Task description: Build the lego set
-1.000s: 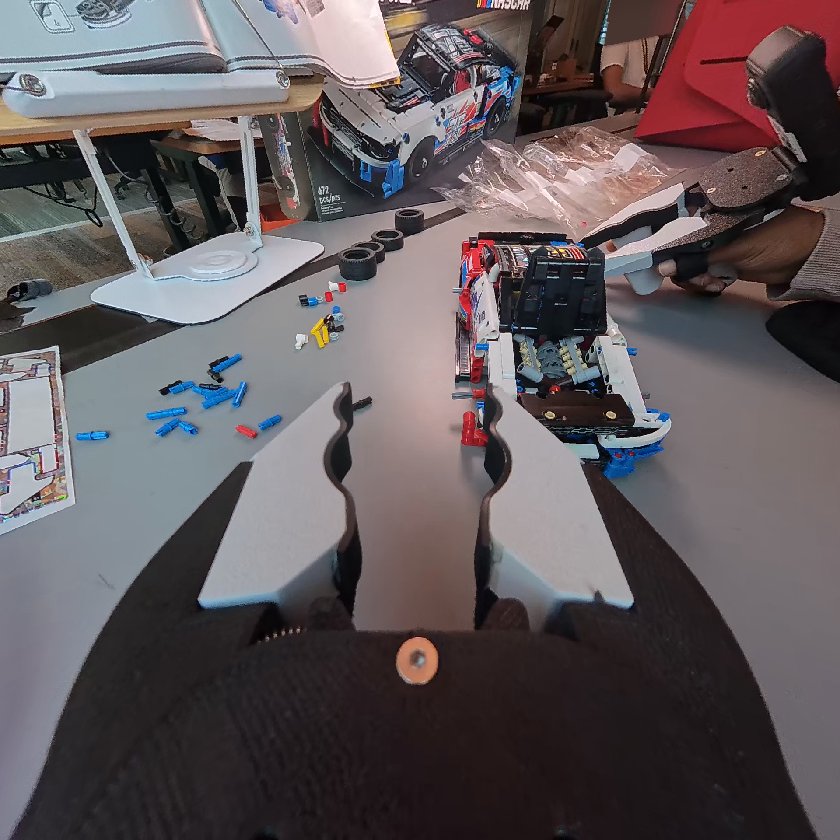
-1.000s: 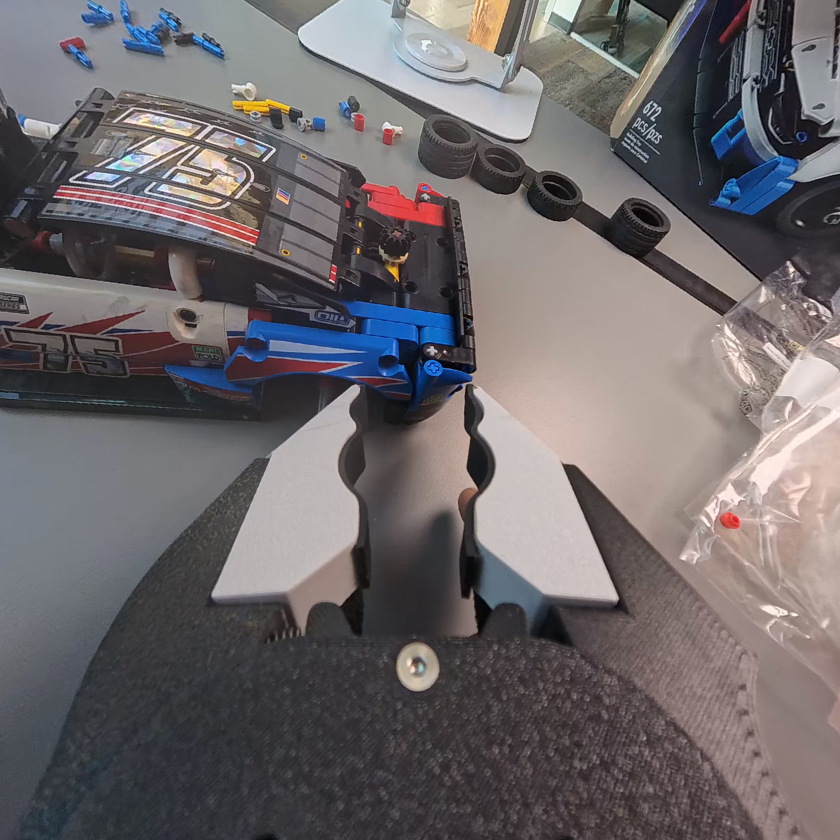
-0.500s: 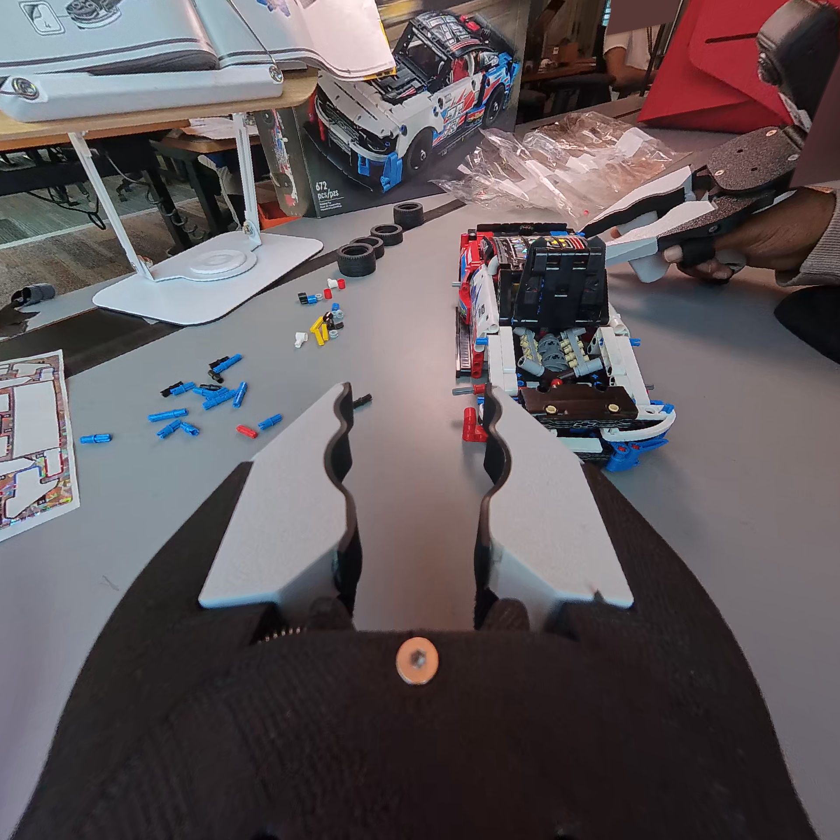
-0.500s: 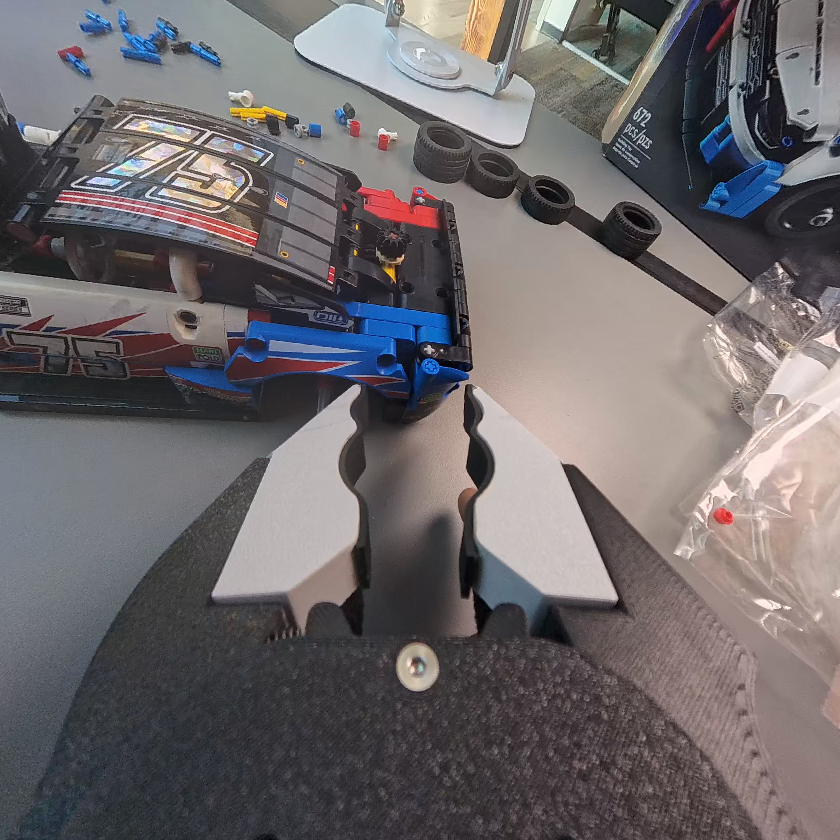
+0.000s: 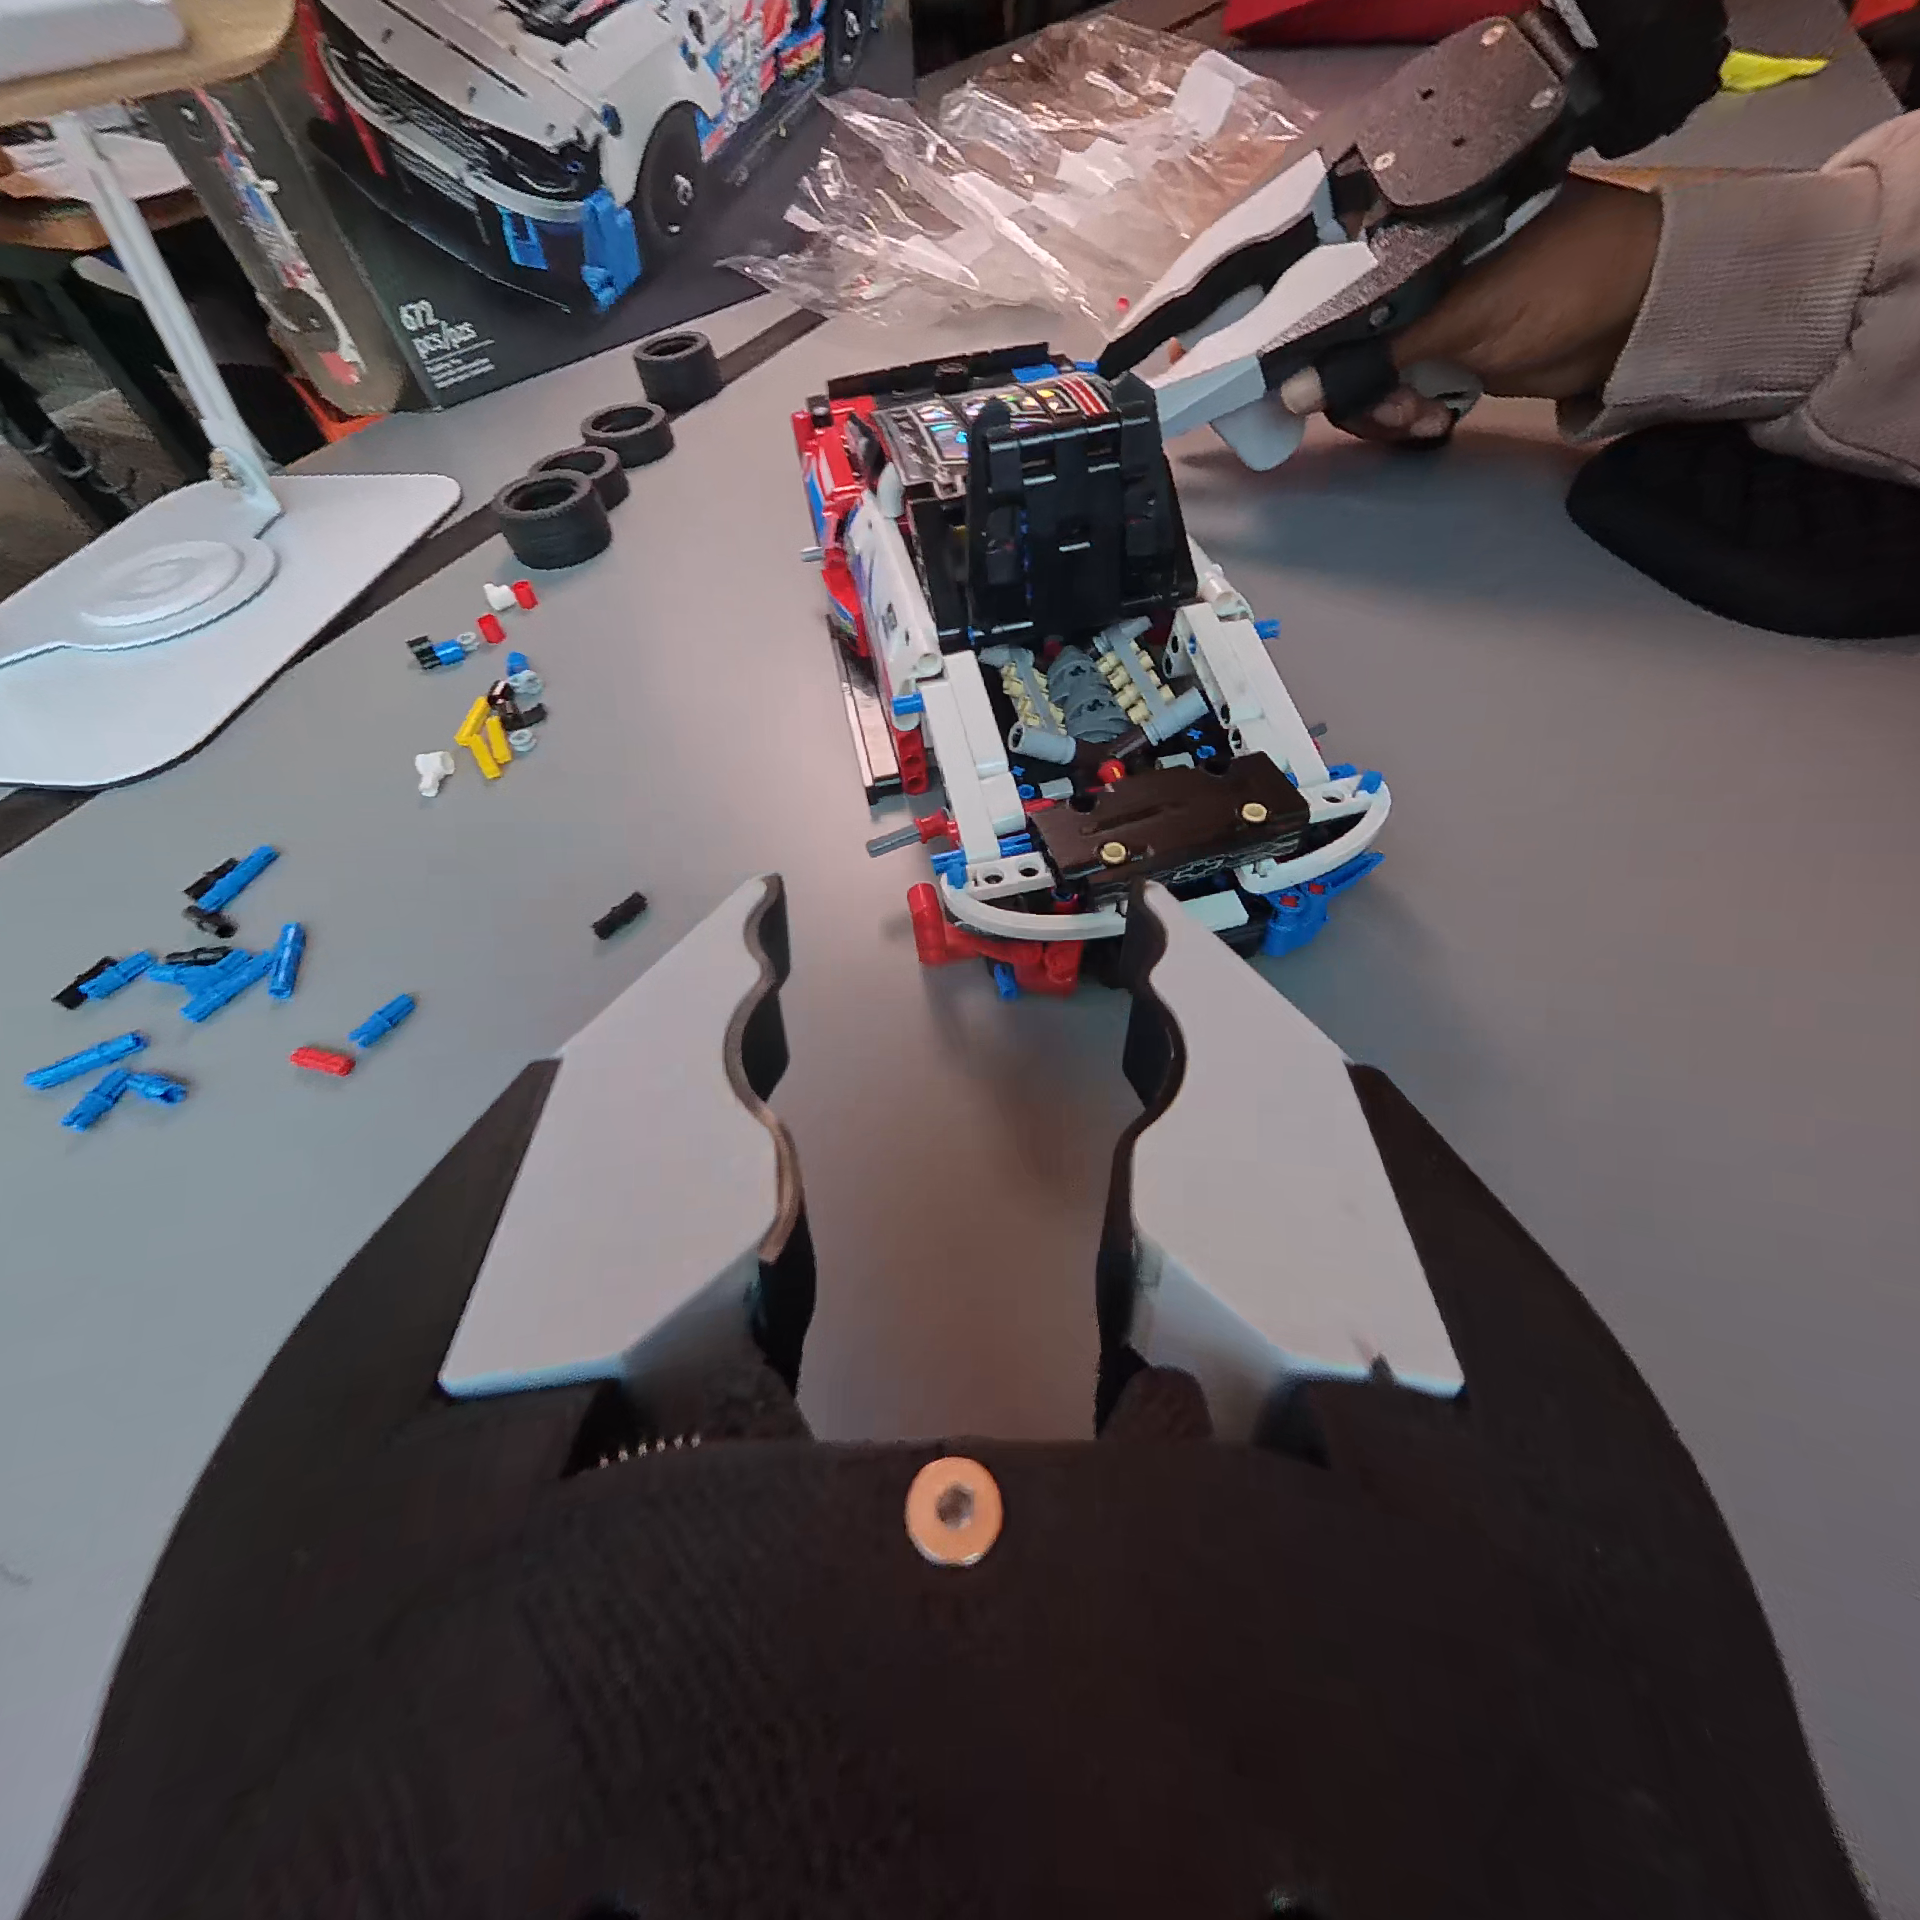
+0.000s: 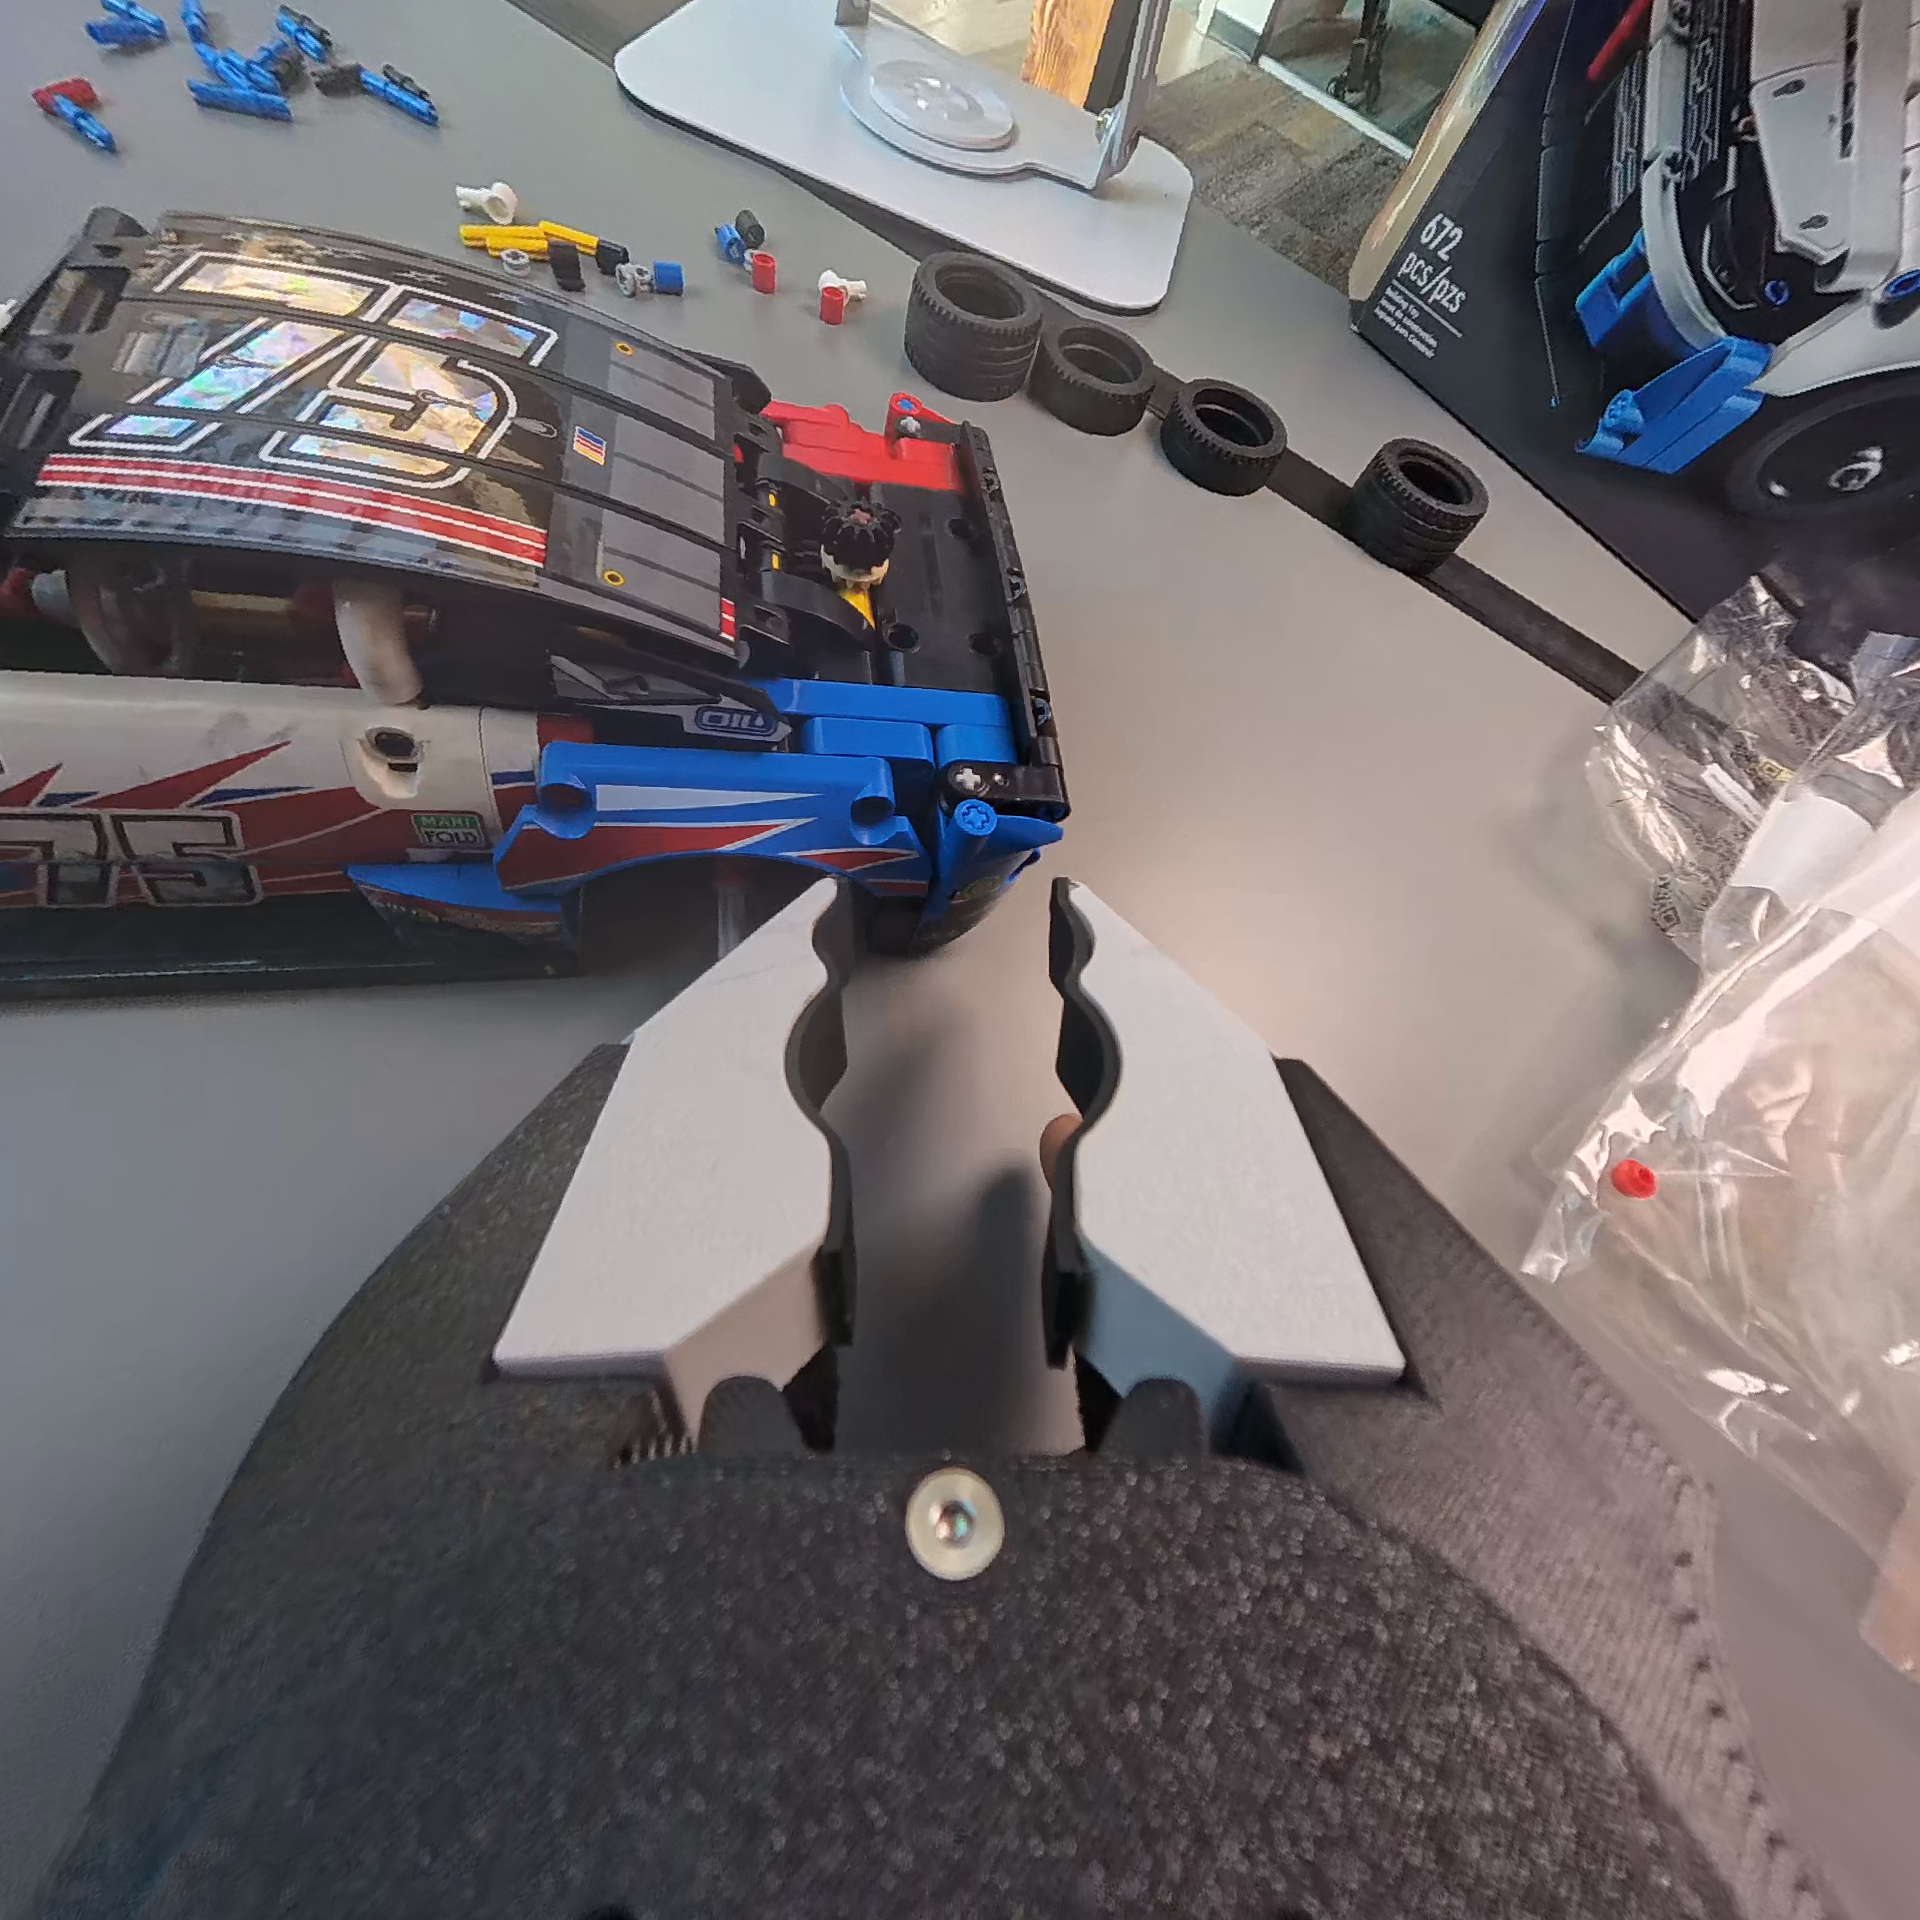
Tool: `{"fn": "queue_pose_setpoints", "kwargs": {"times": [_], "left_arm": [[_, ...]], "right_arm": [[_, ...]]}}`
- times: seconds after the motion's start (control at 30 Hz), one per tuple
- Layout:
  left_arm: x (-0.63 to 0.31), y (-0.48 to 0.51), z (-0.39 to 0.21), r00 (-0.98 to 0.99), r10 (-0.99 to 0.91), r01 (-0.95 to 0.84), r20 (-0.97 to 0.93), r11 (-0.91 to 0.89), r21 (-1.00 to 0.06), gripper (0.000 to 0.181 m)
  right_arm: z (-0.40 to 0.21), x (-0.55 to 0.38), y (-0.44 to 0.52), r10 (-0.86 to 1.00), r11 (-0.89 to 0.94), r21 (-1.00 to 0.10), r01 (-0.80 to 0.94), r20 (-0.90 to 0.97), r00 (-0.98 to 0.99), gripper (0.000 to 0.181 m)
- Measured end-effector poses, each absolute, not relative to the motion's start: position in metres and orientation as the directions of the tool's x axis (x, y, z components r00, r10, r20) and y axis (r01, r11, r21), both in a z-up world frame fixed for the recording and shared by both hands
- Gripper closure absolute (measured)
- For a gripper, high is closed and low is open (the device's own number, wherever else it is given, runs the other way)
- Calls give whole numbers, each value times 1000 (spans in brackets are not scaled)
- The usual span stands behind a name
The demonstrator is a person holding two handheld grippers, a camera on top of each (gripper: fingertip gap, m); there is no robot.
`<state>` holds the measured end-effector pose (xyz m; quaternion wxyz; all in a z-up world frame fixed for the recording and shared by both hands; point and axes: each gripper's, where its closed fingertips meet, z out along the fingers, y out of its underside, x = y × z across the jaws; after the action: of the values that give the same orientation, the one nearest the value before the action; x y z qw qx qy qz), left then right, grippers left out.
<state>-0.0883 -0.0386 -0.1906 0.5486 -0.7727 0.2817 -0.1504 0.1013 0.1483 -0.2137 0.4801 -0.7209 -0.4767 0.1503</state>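
The half-built lego car (image 5: 1081,665) sits on the grey table (image 5: 1558,1039), its open engine bay facing the left gripper (image 5: 956,914) — jaws spread wide, empty, right fingertip just at the front bumper. The right gripper (image 6: 945,904), also parted and holding nothing, hovers at the car's blue rear corner. Four loose tyres (image 6: 1091,364) line up beyond, with small pins (image 5: 208,966) scattered left of the car.
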Motion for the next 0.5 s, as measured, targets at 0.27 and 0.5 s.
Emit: {"fn": "queue_pose_setpoints", "kwargs": {"times": [0.27,0.5], "left_arm": [[-63,-45,-215,695,-706,-439,-138,-264,-859,114],[-61,-40,-228,689,-714,-481,-119,-328,-813,118]], "right_arm": [[-201,106,147,803,-72,-861,504,250,541,149],[-144,57,21,966,106,-929,354,180,184,157]]}}
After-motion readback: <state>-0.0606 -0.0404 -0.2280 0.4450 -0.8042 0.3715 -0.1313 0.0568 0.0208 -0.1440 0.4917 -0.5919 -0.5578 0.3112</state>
